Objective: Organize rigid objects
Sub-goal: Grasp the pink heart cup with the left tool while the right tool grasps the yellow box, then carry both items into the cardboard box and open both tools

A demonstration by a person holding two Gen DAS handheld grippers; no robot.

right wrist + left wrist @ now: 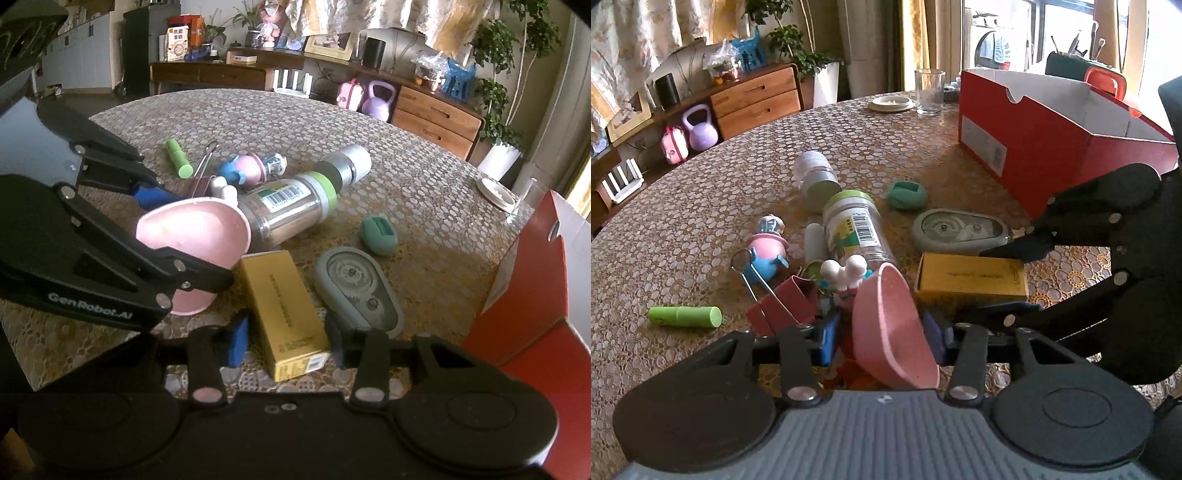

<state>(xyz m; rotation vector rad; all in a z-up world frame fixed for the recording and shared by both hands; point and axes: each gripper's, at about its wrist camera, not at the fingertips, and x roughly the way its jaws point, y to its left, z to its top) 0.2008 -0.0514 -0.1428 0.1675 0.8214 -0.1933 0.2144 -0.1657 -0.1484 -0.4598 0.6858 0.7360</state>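
Your left claw (882, 339) is clamped on the tilted pink bowl (890, 328); your right claw (286, 338) straddles the yellow box (284, 314), contact unclear. Both sit mid-table (665, 229) beside the red shoebox (1052, 147). The claws crowd together; lifting carelessly could knock the clear jar (855, 229).

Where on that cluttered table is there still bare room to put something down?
Bare cloth lies beyond the green tube, toward the table's far edge, and between the teal case and the glass. It is crowded around the pink bowl, jar and yellow box.
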